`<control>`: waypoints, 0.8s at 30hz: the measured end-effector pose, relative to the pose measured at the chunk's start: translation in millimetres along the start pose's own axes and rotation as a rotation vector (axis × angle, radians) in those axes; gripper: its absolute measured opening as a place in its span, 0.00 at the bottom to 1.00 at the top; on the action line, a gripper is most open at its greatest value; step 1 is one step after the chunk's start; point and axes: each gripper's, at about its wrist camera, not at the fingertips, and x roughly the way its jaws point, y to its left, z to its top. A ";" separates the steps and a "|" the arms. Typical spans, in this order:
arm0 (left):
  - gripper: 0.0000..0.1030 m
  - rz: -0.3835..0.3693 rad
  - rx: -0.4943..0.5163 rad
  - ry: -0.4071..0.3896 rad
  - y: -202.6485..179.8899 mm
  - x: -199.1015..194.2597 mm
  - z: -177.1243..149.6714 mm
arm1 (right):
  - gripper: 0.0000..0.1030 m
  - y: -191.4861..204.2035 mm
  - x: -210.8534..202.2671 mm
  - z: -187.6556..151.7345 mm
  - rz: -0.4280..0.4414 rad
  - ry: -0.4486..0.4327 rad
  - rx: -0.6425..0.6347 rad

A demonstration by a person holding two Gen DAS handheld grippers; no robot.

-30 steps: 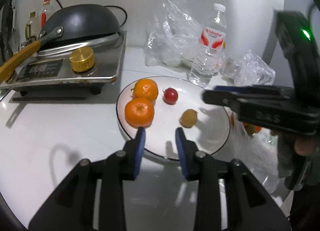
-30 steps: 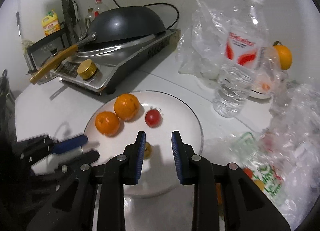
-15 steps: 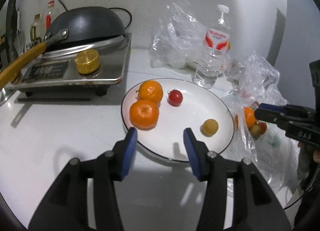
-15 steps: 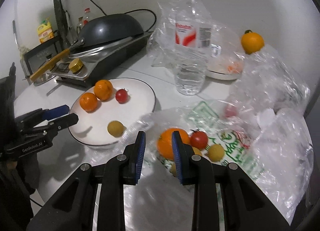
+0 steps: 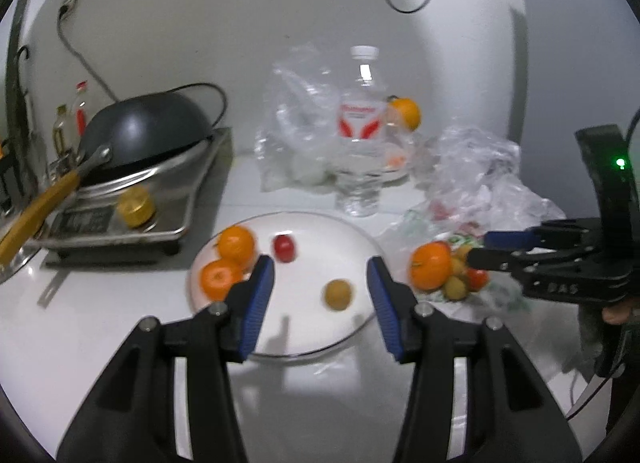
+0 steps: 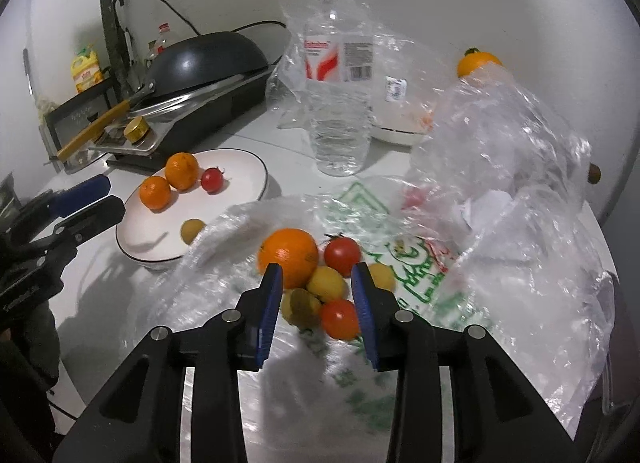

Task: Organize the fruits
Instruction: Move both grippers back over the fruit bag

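Note:
A white plate (image 5: 316,223) (image 6: 244,171) holds two oranges (image 5: 236,245) (image 6: 182,171), a red tomato (image 5: 285,247) (image 6: 212,179) and a small yellow-brown fruit (image 5: 338,294) (image 6: 192,229). My left gripper (image 5: 320,295) is open and empty above the plate's near side. A pile of fruit lies on a printed plastic bag (image 6: 416,263): a large orange (image 6: 288,257) (image 5: 431,265), red tomatoes (image 6: 342,250) and small yellow fruits (image 6: 326,283). My right gripper (image 6: 316,315) is open and empty just above this pile, and shows in the left wrist view (image 5: 480,247).
A water bottle (image 6: 338,75) (image 5: 362,135) stands behind the plate. A stove with an upturned black wok (image 5: 144,135) (image 6: 204,59) is at the left. Crumpled clear plastic (image 6: 512,143) lies at the right. Another orange (image 6: 476,61) (image 5: 406,113) sits by a bowl at the back.
My left gripper has drawn back and opened wider. My right gripper has moved away from the plate to above the fruit pile on the bag and opened.

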 end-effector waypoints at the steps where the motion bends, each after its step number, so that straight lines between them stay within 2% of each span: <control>1: 0.48 -0.007 0.007 -0.001 -5.9 1.0 1.2 | 0.37 -3.7 -0.6 -1.5 0.001 0.000 0.005; 10: 0.48 -0.012 0.072 0.041 -42.8 15.5 4.2 | 0.37 -19.2 5.1 -12.6 0.043 0.028 0.024; 24: 0.48 -0.038 0.139 0.062 -76.1 21.6 6.3 | 0.37 -24.2 20.3 -13.6 0.091 0.096 0.018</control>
